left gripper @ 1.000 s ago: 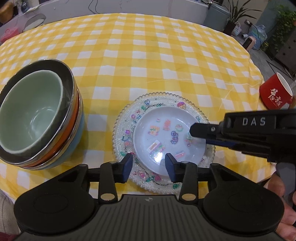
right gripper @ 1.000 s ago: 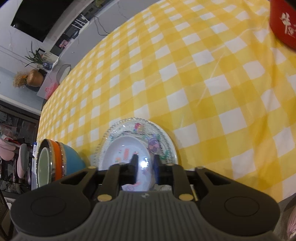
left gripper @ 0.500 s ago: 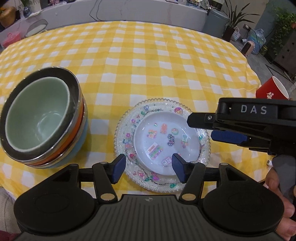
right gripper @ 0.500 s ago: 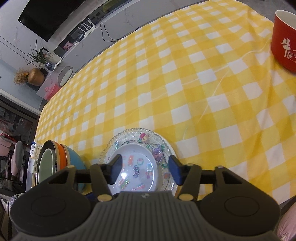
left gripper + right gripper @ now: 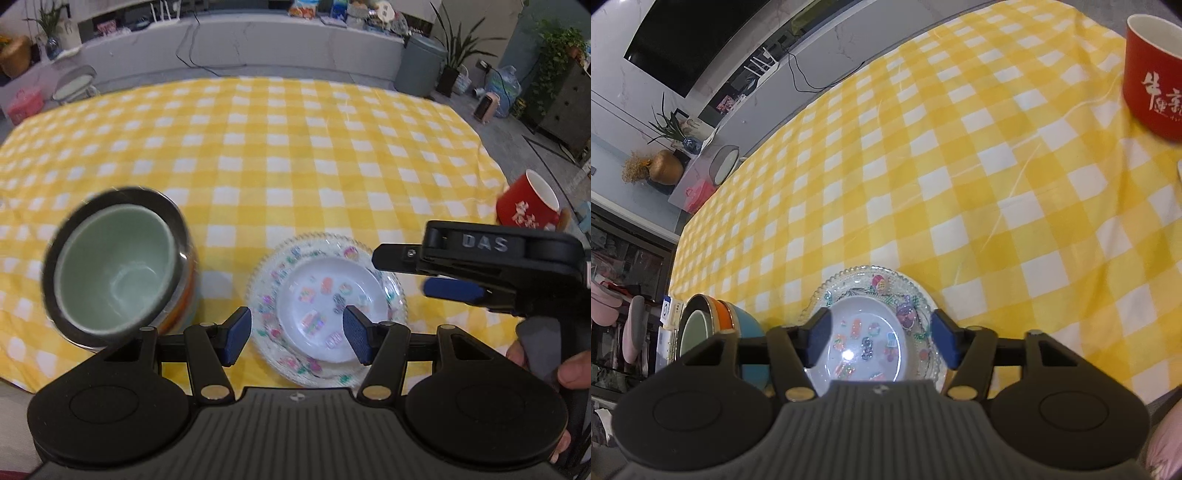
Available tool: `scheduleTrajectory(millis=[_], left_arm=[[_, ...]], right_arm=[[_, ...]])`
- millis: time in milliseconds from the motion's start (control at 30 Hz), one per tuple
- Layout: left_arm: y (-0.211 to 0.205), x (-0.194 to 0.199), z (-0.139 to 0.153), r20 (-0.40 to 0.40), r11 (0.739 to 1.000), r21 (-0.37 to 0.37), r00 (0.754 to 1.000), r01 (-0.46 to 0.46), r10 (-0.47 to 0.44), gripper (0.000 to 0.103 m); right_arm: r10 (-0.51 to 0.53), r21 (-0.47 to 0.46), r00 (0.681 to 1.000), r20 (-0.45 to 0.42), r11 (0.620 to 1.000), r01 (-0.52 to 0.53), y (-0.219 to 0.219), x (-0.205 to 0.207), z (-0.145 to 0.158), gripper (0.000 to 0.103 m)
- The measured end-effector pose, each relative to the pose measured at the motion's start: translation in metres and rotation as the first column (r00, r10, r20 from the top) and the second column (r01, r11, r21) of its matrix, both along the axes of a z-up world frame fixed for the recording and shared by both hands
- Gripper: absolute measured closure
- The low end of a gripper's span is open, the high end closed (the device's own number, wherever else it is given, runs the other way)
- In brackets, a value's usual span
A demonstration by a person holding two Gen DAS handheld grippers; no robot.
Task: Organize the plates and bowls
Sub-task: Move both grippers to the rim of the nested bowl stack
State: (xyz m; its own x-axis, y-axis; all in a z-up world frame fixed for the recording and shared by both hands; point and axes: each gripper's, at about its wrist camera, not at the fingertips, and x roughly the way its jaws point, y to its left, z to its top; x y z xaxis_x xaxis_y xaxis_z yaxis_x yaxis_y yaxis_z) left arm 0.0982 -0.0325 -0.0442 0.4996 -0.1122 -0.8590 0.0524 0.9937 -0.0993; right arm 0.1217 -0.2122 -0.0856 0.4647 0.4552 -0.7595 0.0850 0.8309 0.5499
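Note:
A small white plate (image 5: 327, 310) with coloured stickers lies inside a larger clear glass plate (image 5: 266, 295) on the yellow checked tablecloth. To its left stands a stack of nested bowls (image 5: 114, 266), pale green innermost, then steel, orange and blue. My left gripper (image 5: 297, 334) is open and empty, above the plates' near edge. My right gripper (image 5: 881, 341) is open and empty, above the plates (image 5: 866, 341); its body shows from the side in the left wrist view (image 5: 480, 258). The bowl stack shows at the left in the right wrist view (image 5: 716, 332).
A red mug (image 5: 528, 205) with white characters stands at the table's right edge, also in the right wrist view (image 5: 1152, 74). The tablecloth (image 5: 277, 147) stretches far behind the plates. A counter, plants and a bin stand beyond the table.
My right gripper opened off the plate's rim and pulled back. My left gripper opened wider. Both have risen and drawn away, so the plates and bowls look smaller.

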Motion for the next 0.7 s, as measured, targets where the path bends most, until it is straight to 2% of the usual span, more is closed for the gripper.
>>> scheduleTrajectory(millis=[33,200,267,400,500,600,700], left_arm=[[0.003,-0.001,0.004,0.008,1.000,0.002,1.000,-0.005,0.005,0.036],[0.022,-0.008,0.027,0.060,0.999,-0.033,0.998,-0.008,0.010,0.036],[0.032,-0.012,0.037,0.087,0.999,-0.034,0.995,-0.037,0.040,0.035],[0.056,-0.017,0.051,0.108,0.991,0.011,0.986,-0.132,0.130,0.035],[0.080,-0.022,0.057,0.134,0.984,0.002,0.975,-0.179,0.177,0.035],[0.106,-0.020,0.054,0.124,0.968,0.006,0.961,-0.251,0.249,0.034],[0.131,-0.016,0.043,0.075,0.954,0.006,0.952,-0.299,0.298,0.034]], right_arm=[[0.006,-0.003,1.000,0.019,1.000,-0.006,0.002,-0.001,0.004,0.022],[0.034,-0.062,0.998,0.059,0.998,-0.030,0.018,-0.006,0.022,0.019],[0.036,-0.054,0.997,0.062,0.998,-0.033,0.023,-0.009,0.029,0.016],[0.043,-0.046,0.996,0.076,0.998,-0.039,0.037,-0.015,0.045,0.010],[0.050,-0.012,0.997,0.064,0.999,-0.050,0.051,-0.017,0.051,0.009],[0.072,0.044,0.996,0.048,0.996,-0.074,0.069,-0.019,0.050,0.009],[0.109,0.057,0.992,0.057,0.992,-0.112,0.091,-0.020,0.048,0.009]])
